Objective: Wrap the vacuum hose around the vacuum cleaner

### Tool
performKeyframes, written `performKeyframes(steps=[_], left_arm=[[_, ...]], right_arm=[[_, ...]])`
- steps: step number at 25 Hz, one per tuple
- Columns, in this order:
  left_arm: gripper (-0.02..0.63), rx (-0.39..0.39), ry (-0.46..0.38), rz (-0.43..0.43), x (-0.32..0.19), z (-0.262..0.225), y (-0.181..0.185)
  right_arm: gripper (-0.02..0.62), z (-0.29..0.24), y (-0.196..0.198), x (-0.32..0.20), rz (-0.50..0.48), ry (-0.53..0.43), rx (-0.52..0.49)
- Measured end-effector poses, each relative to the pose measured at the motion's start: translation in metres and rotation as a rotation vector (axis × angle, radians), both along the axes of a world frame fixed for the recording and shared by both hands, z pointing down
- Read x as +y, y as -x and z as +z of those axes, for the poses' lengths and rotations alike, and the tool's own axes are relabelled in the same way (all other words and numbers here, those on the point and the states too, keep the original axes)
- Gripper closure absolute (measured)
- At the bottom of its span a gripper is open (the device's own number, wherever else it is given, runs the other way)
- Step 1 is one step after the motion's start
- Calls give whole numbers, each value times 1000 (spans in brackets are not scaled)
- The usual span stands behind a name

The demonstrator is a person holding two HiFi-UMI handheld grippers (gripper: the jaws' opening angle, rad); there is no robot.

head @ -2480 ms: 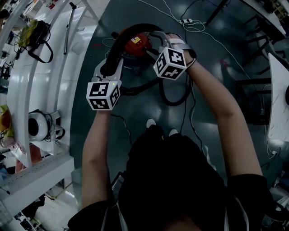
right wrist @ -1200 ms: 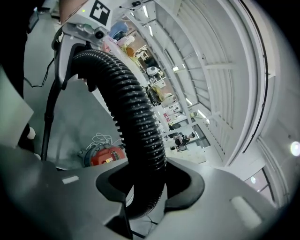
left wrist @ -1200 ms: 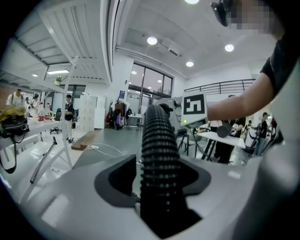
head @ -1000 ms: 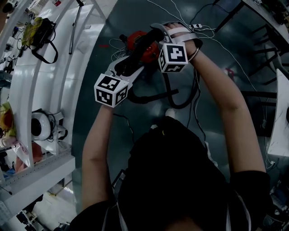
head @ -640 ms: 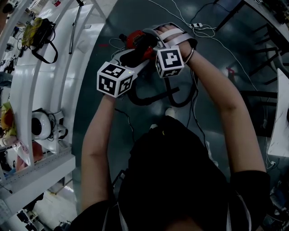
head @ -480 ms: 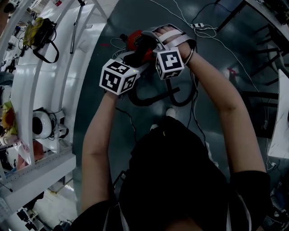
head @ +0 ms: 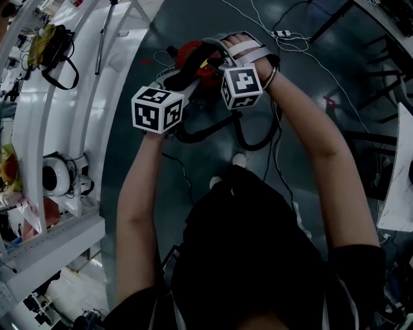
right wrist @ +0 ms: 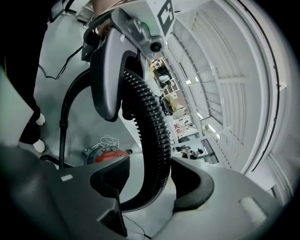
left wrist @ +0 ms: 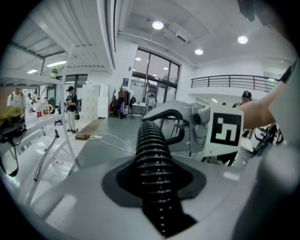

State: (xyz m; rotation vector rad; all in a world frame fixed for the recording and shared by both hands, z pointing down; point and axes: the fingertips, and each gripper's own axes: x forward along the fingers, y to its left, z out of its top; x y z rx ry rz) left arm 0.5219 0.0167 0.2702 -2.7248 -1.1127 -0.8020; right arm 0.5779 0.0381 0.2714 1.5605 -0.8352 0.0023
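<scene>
as the left gripper [left wrist: 154, 183], just closing, clamps the ribbed black plastic hose [left wrist: 151, 140], the right gripper [right wrist: 152, 180], just opening, straddles it loosely. grey floor [head: 322, 71] spreads wide beyond the round red vacuum cleaner [right wrist: 108, 156].

Your head view is running dim. The dark floor [head: 193, 19] is giving back only a pale sheen at the far right, while the white shelves [head: 64, 129] on the left are showing brightest. Your left gripper view is getting strong light from round ceiling lamps [left wrist: 158, 25], which are blooming slightly, and the hose [left wrist: 152, 159] is going soft near the lens. Both gripper views are bending straight lines at the edges and darkening to black in the corners. In your right gripper view the white beams [right wrist: 225, 61] are washing out.
</scene>
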Motion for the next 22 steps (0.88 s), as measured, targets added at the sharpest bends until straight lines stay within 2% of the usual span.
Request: performKeyframes(steps=[7,16,22], left_arm=[[466,11,35,-143,-17,-2,-38],[466,53,78,-244,-21,-23,-69],[466,77,84,-251,-16,-35,-84]], right_arm=[[334,-1,-23,13,41,-113,-28],[337,46,-18,18,65,-224,-267],[342,66,0,-4,65,-318,-407]])
